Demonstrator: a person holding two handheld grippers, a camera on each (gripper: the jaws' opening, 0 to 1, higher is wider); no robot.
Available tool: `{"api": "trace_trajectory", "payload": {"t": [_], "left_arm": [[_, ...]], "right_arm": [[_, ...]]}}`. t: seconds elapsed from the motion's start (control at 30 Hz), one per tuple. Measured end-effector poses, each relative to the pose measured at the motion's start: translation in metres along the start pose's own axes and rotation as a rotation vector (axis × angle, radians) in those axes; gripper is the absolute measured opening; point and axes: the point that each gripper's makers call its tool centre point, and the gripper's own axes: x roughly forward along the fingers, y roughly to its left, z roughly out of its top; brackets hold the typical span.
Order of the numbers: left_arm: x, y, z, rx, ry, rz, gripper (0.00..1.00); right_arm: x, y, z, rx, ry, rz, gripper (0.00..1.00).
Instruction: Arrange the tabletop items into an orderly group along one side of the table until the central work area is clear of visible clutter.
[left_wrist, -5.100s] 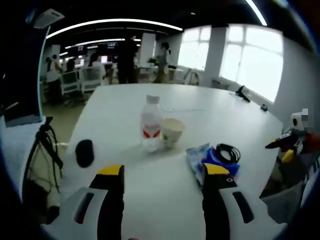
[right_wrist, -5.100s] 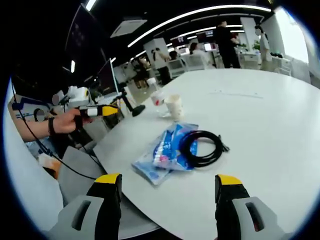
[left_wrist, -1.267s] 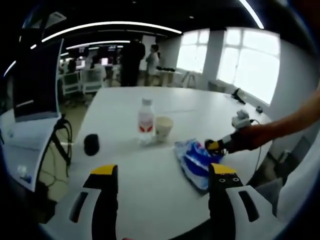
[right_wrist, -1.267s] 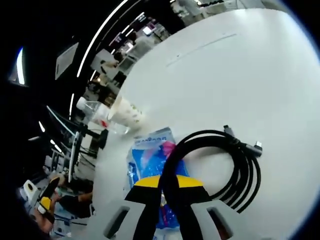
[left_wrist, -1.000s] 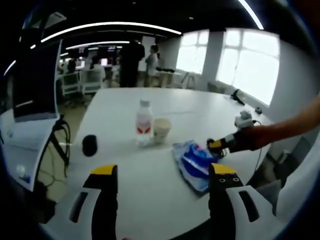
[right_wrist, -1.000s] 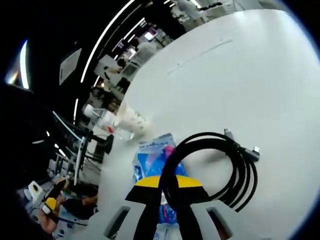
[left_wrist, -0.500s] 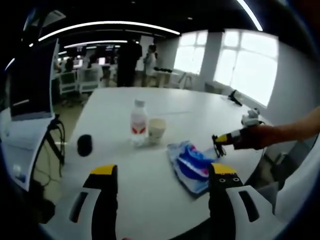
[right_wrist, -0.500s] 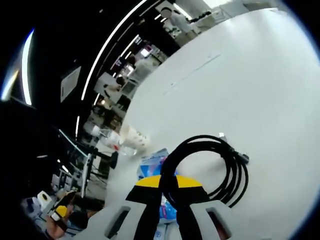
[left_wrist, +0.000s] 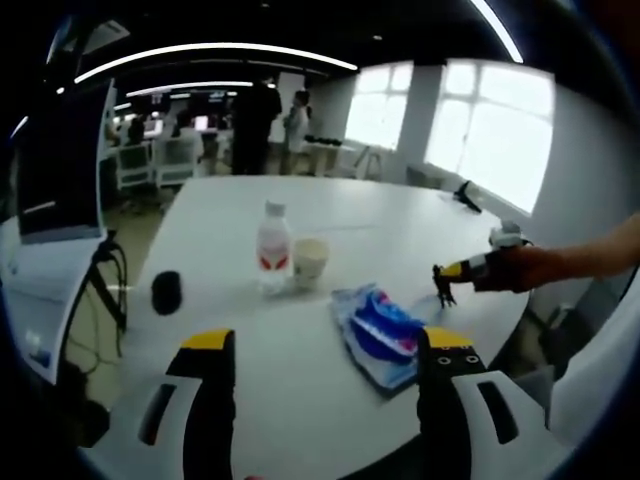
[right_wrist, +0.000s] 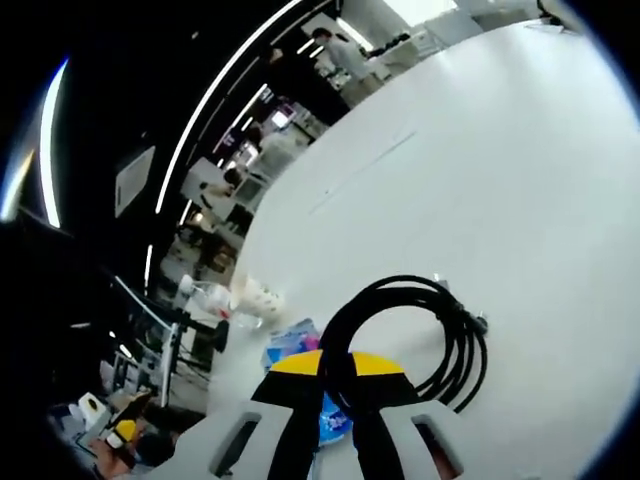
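Between right jaws, upward-looping cable (right_wrist: 420, 335)

Open-plan office: desks (left_wrist: 150, 160), monitor (left_wrist: 60, 165), strip lights (left_wrist: 210, 48).

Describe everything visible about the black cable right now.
The black cable is a thin, rubbery-looking cord wound into several loose loops, with a small plug end sticking out at the coil's far side. The right gripper is shut on one strand, its yellow-tipped jaws pinching together. In the left gripper view the coil dangles from that gripper above the white table.
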Motion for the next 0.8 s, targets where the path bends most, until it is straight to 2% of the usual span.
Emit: {"api": "trace_trajectory", "payload": {"t": [0.43, 0.8], "left_arm": [[-0.003, 0.002, 0.005, -0.003, -0.004, 0.008, 0.74], [-0.008, 0.006, 0.005, -0.01, 0.0, 0.024, 0.74]], "right_arm": [[0.004, -0.015, 0.015, -0.018, 0.01, -0.03, 0.03], [0.016, -0.022, 0.016, -0.047, 0.046, -0.047, 0.03]]}}
